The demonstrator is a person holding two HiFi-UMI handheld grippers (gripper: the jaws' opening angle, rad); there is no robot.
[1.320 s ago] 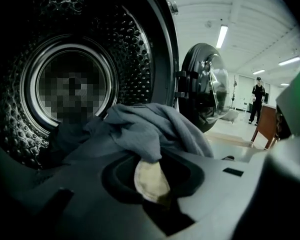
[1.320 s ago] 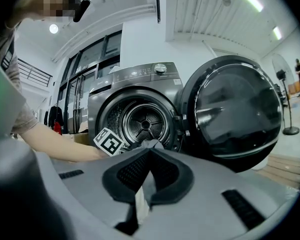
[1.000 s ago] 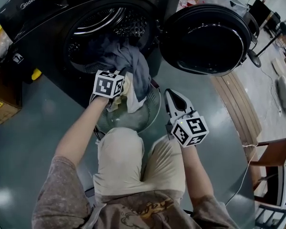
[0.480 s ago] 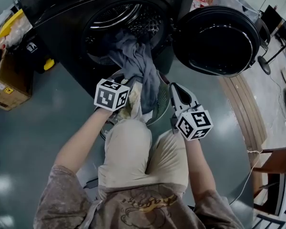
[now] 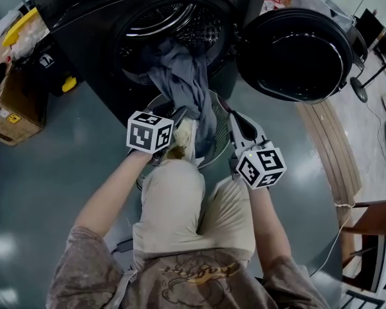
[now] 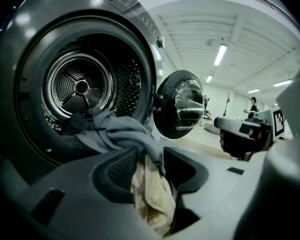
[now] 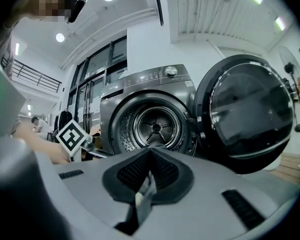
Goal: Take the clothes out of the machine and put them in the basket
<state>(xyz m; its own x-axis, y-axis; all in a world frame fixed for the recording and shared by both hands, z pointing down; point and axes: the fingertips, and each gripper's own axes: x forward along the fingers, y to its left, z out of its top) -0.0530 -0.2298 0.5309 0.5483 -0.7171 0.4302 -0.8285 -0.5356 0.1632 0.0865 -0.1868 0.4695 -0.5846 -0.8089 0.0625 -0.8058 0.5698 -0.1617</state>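
Left gripper (image 6: 151,156) jaws have just been opening, now spread with the cream cloth (image 6: 152,199) loose between them above the basket (image 5: 220,139); the grey garment (image 6: 115,134) hangs from the drum (image 6: 80,86); right gripper (image 7: 149,156) is pressed together; the drop seems begun.

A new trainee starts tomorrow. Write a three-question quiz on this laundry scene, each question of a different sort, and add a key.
1. True or false: the machine's door is shut.
2. Pick one. The grey garment: A) lies wholly inside the drum; B) hangs out of the drum, above the basket; C) lies on the floor.
3. Which gripper has the cream cloth between its jaws?

Key:
1. False. It is swung wide open.
2. B.
3. The left gripper. Its jaws have just been opening, with the cloth between them.
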